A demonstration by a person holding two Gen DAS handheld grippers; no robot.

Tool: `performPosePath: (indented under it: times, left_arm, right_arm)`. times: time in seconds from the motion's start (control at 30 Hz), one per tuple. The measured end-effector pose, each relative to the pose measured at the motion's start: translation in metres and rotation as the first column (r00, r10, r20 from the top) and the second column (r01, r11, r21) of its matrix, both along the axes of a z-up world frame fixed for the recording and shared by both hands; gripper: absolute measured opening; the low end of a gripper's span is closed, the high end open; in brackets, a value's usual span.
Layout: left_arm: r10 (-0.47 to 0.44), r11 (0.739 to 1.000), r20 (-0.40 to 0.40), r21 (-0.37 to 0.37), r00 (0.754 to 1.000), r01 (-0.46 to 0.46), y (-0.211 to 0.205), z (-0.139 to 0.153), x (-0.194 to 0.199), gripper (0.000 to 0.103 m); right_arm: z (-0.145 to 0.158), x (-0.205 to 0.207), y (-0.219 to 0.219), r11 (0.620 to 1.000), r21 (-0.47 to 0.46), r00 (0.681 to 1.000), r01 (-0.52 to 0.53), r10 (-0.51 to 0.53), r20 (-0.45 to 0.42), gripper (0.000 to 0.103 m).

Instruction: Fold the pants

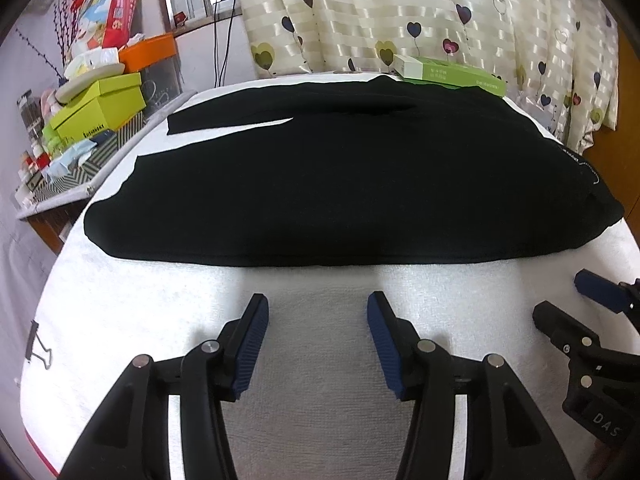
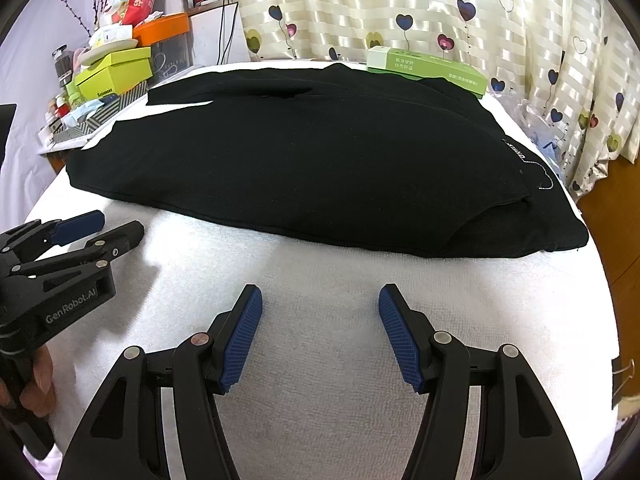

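Lying flat on the towel (image 1: 320,288), black pants (image 1: 340,184) face two spread claws.

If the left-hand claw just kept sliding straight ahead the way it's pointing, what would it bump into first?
Probably the black pants. The left gripper is open over bare white towel, and the near edge of the pants lies straight ahead across its path. Nothing else shows in between, though how high the gripper sits is unclear.

Green box (image 2: 432,70), heart-print curtain (image 2: 440,4), binder clip (image 1: 38,346)
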State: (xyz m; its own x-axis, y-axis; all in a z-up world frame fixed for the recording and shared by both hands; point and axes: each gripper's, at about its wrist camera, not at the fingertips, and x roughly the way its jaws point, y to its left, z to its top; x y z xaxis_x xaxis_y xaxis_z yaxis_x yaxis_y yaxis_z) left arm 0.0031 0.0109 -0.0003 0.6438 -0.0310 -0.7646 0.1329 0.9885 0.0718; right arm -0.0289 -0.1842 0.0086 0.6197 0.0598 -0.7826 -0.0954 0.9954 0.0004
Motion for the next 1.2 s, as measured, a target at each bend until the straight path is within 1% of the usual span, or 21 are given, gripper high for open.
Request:
performPosePath:
  times: [0.27,0.43,0.73,0.9,0.97,1.03,1.13,1.2]
  left_arm:
    - [0.000,1.000,-0.004,-0.015,1.000,-0.001,0.001,0.000,0.001,0.055]
    - [0.001,0.999,-0.011,-0.044,1.000,-0.002,0.004,0.000,0.002,0.055]
    - [-0.004,0.999,-0.010,-0.050,1.000,0.004,0.004,0.001,0.001,0.054]
    - [-0.014,0.997,-0.008,-0.071,1.000,0.013,0.004,0.004,-0.002,0.053]
    - [-0.037,0.995,-0.006,-0.089,0.999,0.036,0.002,0.008,-0.005,0.053]
    - [-0.043,0.996,0.008,-0.077,0.999,0.044,-0.001,0.015,-0.009,0.053]
    - [-0.050,0.997,0.031,-0.066,0.998,0.052,-0.002,0.027,-0.017,0.053]
    - [-0.054,0.996,0.036,-0.068,0.998,0.057,-0.001,0.034,-0.022,0.053]
  right_arm:
    - [0.001,-0.001,0.000,1.000,0.002,1.000,0.000,0.000,0.000,0.062]
    - [0.000,0.000,-0.003,1.000,0.002,1.000,0.000,0.000,0.000,0.062]
    - [0.000,0.001,0.000,1.000,-0.012,1.000,0.004,-0.004,-0.003,0.062]
    - [0.001,-0.001,0.001,1.000,-0.017,1.000,0.009,-0.009,-0.006,0.062]
    - [0.004,-0.004,0.002,1.000,-0.014,1.000,0.006,-0.006,-0.008,0.062]
    - [0.013,-0.005,0.004,1.000,-0.022,1.000,0.011,-0.011,-0.011,0.062]
    - [0.029,-0.014,0.004,0.999,-0.041,0.999,0.018,-0.017,0.034,0.062]
    - [0.038,-0.020,0.004,0.999,-0.040,0.999,0.027,-0.026,0.042,0.062]
